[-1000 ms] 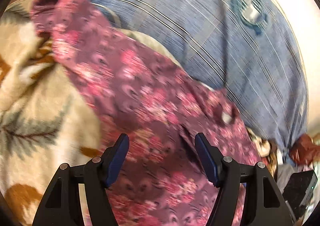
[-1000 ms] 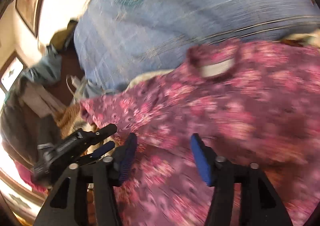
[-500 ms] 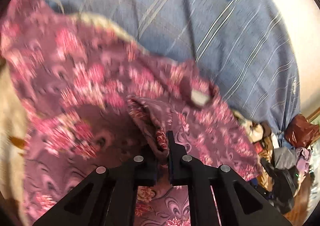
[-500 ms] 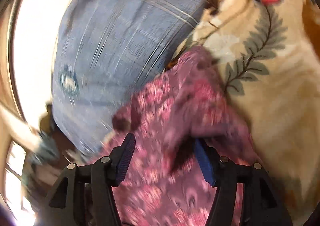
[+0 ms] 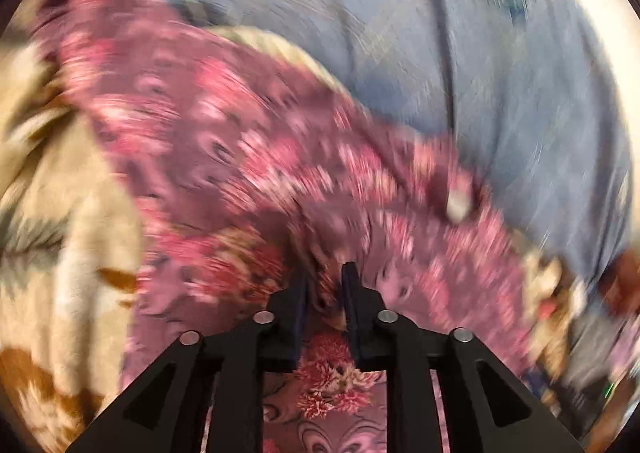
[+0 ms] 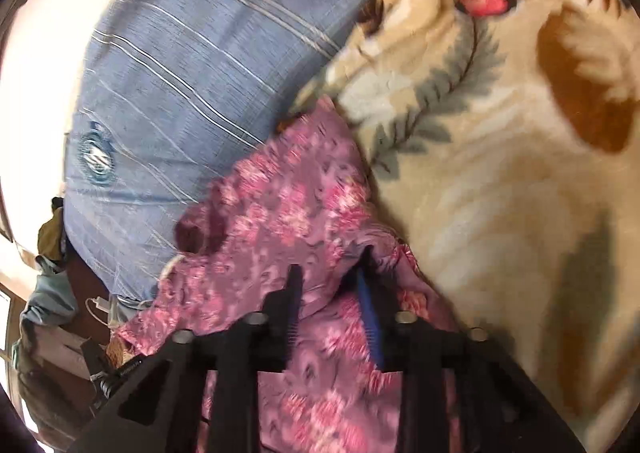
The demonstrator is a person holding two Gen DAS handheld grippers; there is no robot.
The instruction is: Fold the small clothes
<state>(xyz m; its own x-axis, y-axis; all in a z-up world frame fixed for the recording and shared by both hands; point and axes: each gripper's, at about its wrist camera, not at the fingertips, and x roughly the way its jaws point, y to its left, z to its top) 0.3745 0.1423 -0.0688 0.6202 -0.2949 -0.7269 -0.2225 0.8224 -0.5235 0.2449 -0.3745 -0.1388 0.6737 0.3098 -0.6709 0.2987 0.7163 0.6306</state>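
Where the left gripper [image 5: 325, 285] comes into its own wrist view, its fingers are clenched on a bunched fold of the floral garment [image 5: 248, 157], with cloth squeezed up between the narrow gap of the pads. In the right wrist view the right gripper [image 6: 330, 281] has its fingers drawn in around a raised ridge of the same garment [image 6: 280, 221]; the jaws are partly closed, and cloth sits between them, though blur keeps me from telling how firmly it is held. The garment lies on a bed, spread over a cream blanket [image 6: 500, 193] with grey leaf and rust-brown patterning. Seen from the left gripper, its long axis runs on a diagonal from the upper left down to the lower right, with a pale tag [image 5: 458, 205] near the right part; much of this view is smeared by motion. Beyond the garment lies a blue striped cover [image 6: 180, 73] bearing a round teal emblem [image 6: 96, 155], touching the garment's far edge. Past the bed's edge, low on the left of the right wrist view, sit heaped clothes [image 6: 48, 293], and bright pale wall fills the far rim.
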